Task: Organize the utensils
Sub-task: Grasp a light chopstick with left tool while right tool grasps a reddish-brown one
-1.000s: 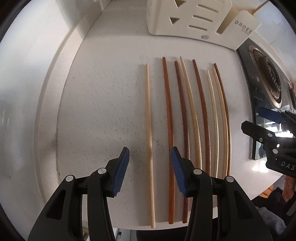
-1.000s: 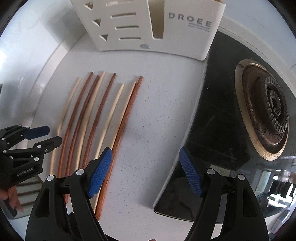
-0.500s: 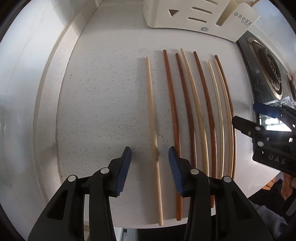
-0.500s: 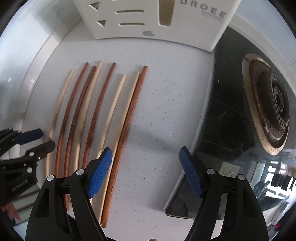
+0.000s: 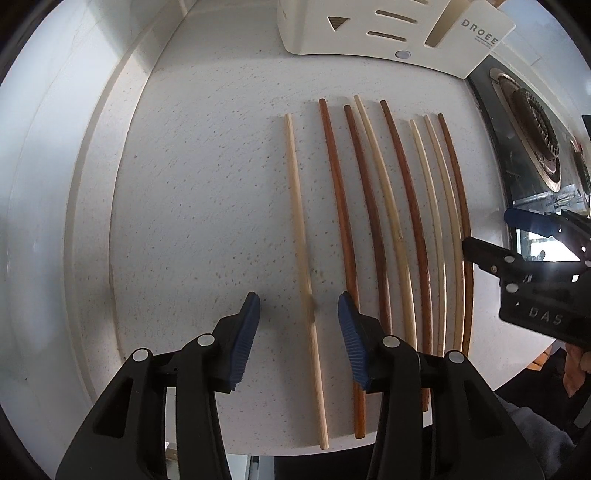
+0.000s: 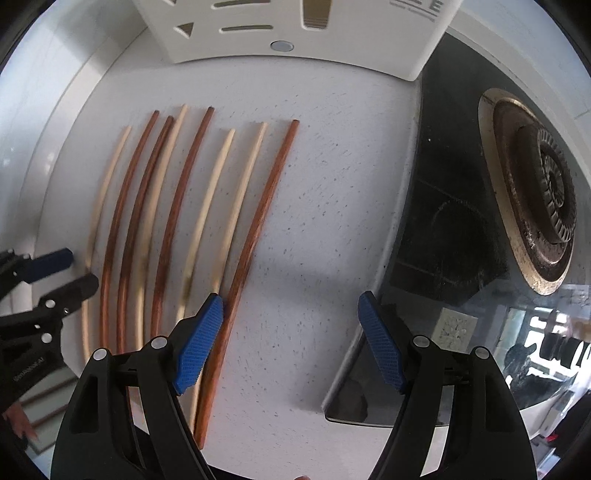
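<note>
Two hand-held claws are hovering over a row of eight chopsticks lying side by side on a speckled white counter [image 5: 207, 192], at the start of sorting them. The left claw [image 5: 299, 314] is pointing straight down with the pale chopstick [image 5: 300, 236] at the left end of the row lying between its pads, touching neither; it is released, holding nothing, and its jaws have just been narrowing and then easing apart again. The right claw [image 6: 290, 317] is standing wide and empty at the other end, its left pad just beside the dark chopstick [image 6: 258, 236] that closes the row. A white utensil holder [image 5: 388, 33] is waiting beyond the far tips, and a gas burner [image 6: 535, 192] is sitting off to the right claw's right.

The step in hand looks like lining up for a first pick. The next move probably calls for lowering the left claw and clenching on that lone pale stick without disturbing its dark neighbour.

Compared with a second ago, both views are showing the sticks nearer and the holder higher in frame; the row itself is lying unchanged.
</note>
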{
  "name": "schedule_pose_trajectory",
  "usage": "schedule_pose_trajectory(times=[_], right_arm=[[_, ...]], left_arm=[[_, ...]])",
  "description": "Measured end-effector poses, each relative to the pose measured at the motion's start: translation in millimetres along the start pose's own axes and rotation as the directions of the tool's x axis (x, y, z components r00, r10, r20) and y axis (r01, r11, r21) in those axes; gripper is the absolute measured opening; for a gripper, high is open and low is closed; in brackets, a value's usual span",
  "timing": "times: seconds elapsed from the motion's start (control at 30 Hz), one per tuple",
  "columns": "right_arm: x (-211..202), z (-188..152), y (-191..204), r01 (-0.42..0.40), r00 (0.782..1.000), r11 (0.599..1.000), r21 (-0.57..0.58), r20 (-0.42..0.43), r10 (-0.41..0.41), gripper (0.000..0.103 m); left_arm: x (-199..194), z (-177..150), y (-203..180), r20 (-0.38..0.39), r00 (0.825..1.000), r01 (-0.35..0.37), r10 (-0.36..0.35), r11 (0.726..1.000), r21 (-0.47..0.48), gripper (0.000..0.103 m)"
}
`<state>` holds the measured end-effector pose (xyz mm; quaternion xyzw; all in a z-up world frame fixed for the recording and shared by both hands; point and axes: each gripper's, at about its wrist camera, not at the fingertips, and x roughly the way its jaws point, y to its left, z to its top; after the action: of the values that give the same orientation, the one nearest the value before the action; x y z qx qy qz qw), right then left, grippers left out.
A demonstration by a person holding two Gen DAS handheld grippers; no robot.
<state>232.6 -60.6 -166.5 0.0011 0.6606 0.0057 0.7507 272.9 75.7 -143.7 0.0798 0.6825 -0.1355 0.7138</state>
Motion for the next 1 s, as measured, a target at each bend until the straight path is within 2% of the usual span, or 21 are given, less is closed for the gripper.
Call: schedule_pose_trajectory(times=[0.03,0.13,0.23,0.27,0.3,0.37,0.4,0.63,0.7,0.9,0.93,1.0], right_arm=[[-2,-4,4,0.012,1.0,1.0,-0.004,-0.001,-0.012,0.075],[-4,-2,11,0.017,1.0,1.0,0.01,-0.016,-0.016,0.075],[-4,4,11,0.015,0.998,1.0,0.005,-0.054,-0.015,0.075],[-6,6,11,0.014,0.998,1.0,0.001,-0.066,-0.013,0.07],[-4,18,13,0.01,0.998,1.0,0.001,-0.07,-0.01,0.058],[-7,24,12,-0.012,0.997,1.0,0.014,-0.082,0.013,0.045],[-9,27,11,-0.023,0.996,0.999,0.028,-0.091,0.025,0.043],[-12,38,7,-0.022,0.991,0.998,0.053,-0.128,0.029,0.025],[-6,39,-10,-0.02,0.99,0.998,0.052,-0.137,0.027,0.021],[-2,45,-9,0.004,0.989,1.0,0.027,-0.148,0.0,0.021],[1,34,-16,0.004,0.989,1.0,0.023,-0.149,-0.001,0.02],[4,34,-10,0.005,0.988,1.0,0.021,-0.156,-0.002,0.017]], left_arm=[[0,0,-1,-0.002,1.0,-0.005,0.005,1.0,0.002,0.043],[1,4,-1,-0.02,0.999,-0.039,0.039,0.999,-0.002,0.03],[2,7,3,-0.045,0.999,-0.022,0.021,0.999,-0.026,0.025],[2,8,3,-0.051,0.998,-0.027,0.026,0.999,-0.023,0.02],[3,9,4,-0.058,0.998,-0.028,0.027,0.999,-0.022,0.016],[5,13,5,-0.074,0.997,-0.023,0.022,0.999,-0.025,0.009],[5,15,4,-0.086,0.996,-0.017,0.015,1.0,-0.025,0.007],[10,22,1,-0.122,0.992,-0.016,0.015,1.0,-0.007,0.006],[11,24,1,-0.124,0.992,-0.017,0.016,1.0,-0.01,0.006],[11,22,-10,-0.126,0.991,-0.04,0.039,0.999,-0.005,0.006],[12,21,-13,-0.126,0.991,-0.04,0.039,0.999,-0.007,0.006],[13,23,-16,-0.127,0.991,-0.043,0.041,0.999,-0.009,0.006]])
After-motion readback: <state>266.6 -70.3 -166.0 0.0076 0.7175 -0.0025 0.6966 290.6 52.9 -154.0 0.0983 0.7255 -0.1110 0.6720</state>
